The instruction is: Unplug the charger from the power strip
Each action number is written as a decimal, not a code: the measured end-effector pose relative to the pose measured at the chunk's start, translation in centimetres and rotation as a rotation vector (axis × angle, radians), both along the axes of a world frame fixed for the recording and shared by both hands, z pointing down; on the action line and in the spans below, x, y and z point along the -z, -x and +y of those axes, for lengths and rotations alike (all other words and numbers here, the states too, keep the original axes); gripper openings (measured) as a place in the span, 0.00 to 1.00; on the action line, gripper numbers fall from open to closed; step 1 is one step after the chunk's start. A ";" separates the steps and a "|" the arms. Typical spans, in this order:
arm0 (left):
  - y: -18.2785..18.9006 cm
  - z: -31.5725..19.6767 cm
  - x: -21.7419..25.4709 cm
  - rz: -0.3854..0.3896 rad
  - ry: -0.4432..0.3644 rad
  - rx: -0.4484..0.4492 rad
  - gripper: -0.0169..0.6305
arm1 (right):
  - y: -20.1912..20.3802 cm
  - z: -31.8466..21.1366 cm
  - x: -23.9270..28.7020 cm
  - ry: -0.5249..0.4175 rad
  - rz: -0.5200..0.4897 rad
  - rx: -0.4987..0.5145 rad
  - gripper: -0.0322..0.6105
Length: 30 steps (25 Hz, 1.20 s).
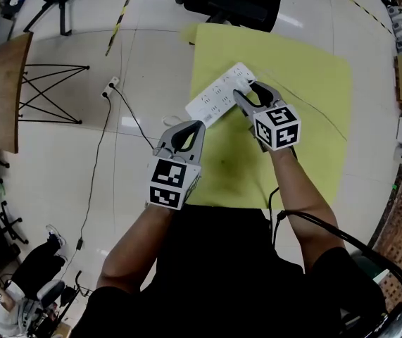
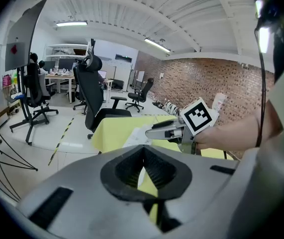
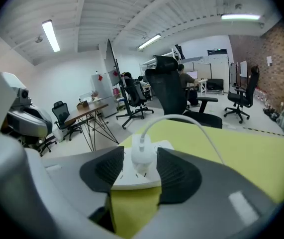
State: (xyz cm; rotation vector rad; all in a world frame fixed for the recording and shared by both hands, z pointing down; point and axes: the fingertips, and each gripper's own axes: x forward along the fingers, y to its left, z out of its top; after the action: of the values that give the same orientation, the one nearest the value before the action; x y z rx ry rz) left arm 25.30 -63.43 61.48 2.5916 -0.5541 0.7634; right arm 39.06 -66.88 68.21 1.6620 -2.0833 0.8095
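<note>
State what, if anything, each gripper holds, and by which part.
Nothing is held. The right gripper stands open astride the charger, fingers not pressing it; the left gripper is shut, empty.

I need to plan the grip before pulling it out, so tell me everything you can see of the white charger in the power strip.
The charger is a small white block with rounded edges, plastic by its look. It stands upright, plugged in near one end of the white power strip on the yellow cloth. A white cable leaves its top and arches to the right. It sits between the open jaws of the right gripper, with a gap on each side.
</note>
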 end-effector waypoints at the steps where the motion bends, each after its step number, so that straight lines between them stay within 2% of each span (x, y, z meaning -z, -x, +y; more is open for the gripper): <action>1: 0.1 -0.1 -0.1 0.001 0.003 0.000 0.04 | 0.1 -0.3 -0.2 0.003 0.009 0.002 0.37; 4: 0.5 -0.2 -0.4 0.002 0.013 0.002 0.04 | 0.1 -1.0 -0.6 0.006 0.039 0.005 0.36; 7: 0.9 -0.3 -0.6 0.003 0.019 0.007 0.04 | 0.2 -1.4 -0.7 0.006 0.066 0.012 0.27; 19: 1.1 0.0 -0.1 0.016 0.017 0.022 0.04 | 0.4 -1.5 0.4 0.007 0.093 0.029 0.27; 30: 0.2 2.1 0.9 0.015 0.002 0.020 0.04 | -1.4 2.4 2.4 -0.009 0.066 -0.005 0.26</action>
State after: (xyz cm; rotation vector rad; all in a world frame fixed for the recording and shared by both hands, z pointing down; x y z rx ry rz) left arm 25.07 -61.35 60.61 2.5834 -0.5740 0.7368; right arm 40.47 -64.52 65.83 1.6762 -2.0420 0.7371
